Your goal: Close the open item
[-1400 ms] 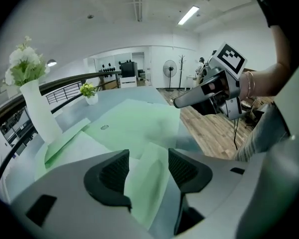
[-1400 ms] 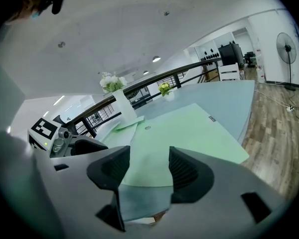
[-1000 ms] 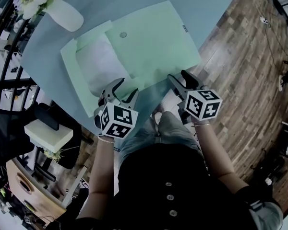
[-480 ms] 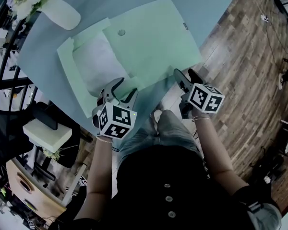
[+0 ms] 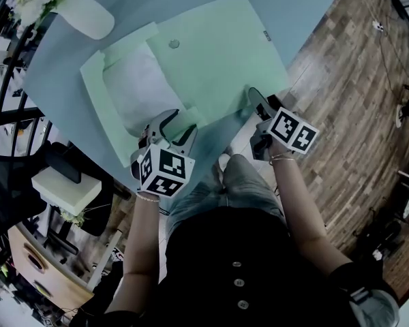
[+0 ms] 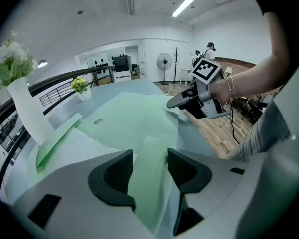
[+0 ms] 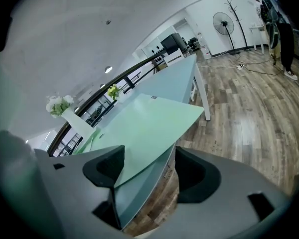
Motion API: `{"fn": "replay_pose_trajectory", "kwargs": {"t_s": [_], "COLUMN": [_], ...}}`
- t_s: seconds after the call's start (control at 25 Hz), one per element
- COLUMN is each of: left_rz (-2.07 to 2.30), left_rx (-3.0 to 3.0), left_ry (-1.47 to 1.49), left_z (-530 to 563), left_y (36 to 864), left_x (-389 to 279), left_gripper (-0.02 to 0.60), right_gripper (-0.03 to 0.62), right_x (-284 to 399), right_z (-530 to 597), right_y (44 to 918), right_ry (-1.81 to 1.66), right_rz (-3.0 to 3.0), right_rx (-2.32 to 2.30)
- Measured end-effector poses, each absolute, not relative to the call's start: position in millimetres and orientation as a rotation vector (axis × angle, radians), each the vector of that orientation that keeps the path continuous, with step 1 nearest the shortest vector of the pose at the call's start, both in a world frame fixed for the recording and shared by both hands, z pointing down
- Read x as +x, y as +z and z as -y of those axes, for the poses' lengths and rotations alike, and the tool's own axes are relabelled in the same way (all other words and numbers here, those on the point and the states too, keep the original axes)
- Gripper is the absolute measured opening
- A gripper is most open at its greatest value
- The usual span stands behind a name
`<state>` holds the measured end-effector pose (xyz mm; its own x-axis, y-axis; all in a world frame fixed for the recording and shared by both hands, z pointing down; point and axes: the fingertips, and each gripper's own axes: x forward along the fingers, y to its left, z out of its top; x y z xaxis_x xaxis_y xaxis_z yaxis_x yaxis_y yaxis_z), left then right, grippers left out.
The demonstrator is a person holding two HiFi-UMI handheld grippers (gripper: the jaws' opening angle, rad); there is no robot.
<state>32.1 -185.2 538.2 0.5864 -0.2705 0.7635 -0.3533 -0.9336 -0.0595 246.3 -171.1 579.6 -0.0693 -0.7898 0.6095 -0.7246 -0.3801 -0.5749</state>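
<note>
Head view: left gripper (image 5: 180, 122) tilts downward (fingers (image 5: 159, 124) apart).

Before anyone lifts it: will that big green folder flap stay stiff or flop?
Probably bends: the flap looks sheet-thin, lying flat on the table. Likely light for its spread. Its edges run straight and uncurled, so some stiffness. Smooth face; may slip.
</note>
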Motion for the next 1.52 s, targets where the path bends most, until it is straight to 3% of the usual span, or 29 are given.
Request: {"fn": "replay_pose_trajectory", "kwargs": {"t_s": [0.48, 0.64, 1.52], "left_rz": [0.513, 0.511, 0.477], "left_rx": [2.7, 2.7, 2.729], "left_ry": [1.27, 1.272, 1.248], "left_z": [187, 187, 183], "left_y": [540, 540, 539], "left_x": [32, 32, 31], "left_gripper": [0.236, 0.236, 0.232], "right_gripper": [0.315, 0.278, 0.23], "right_x": [248, 245, 245], "right_z": [170, 172, 167], "right_y": [590, 585, 572], "right_ry": [-1.444, -1.417, -1.471], "right_rz": [-1.706, -1.78, -1.748], "right_rx": [-2.122, -2.169, -2.219]}}
